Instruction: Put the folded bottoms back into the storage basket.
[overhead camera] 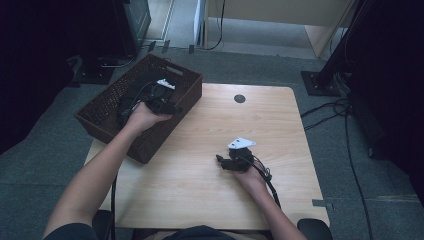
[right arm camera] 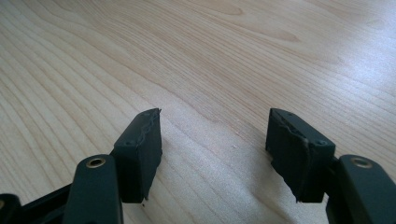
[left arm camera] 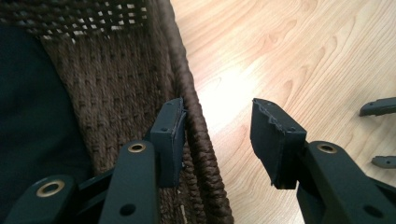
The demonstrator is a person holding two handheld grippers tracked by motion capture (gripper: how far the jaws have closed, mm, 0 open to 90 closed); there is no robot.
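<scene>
Right gripper (overhead camera: 219,161), lower centre-right of the high view: held low over the wooden table (overhead camera: 260,120), grey three-cornered plate on top, cable trailing back past the wrist. In the right gripper view its jaws stand apart with a wide gap, nothing between them, just pale wood-grain laminate (right arm camera: 210,56) underneath. Pads are matte black rubber blocks, edges chewed and ragged.

Left gripper (overhead camera: 172,107), upper left of centre in the high view: sits at the near-right rim of the wicker basket (overhead camera: 107,100). The basket is dark brown woven fibre, rectangular, open lattice near the top of its walls, tight weave lower down, thick braided rim. It overhangs the table's left edge.

In the left gripper view the jaws are roughly half open and straddle the basket rim (left arm camera: 196,121): the left pad is inside, right against the rim's braid, and the right pad is outside over bare table, clear of the wicker. The pads are not clamped on it. Something dark lies inside the basket at the frame's left; can't tell what.

The right gripper's jaw tips (left arm camera: 380,106) show at the far right edge of the left gripper view.

Small dark round disc (overhead camera: 239,98) in the tabletop near its far edge. No readable writing or labels.
</scene>
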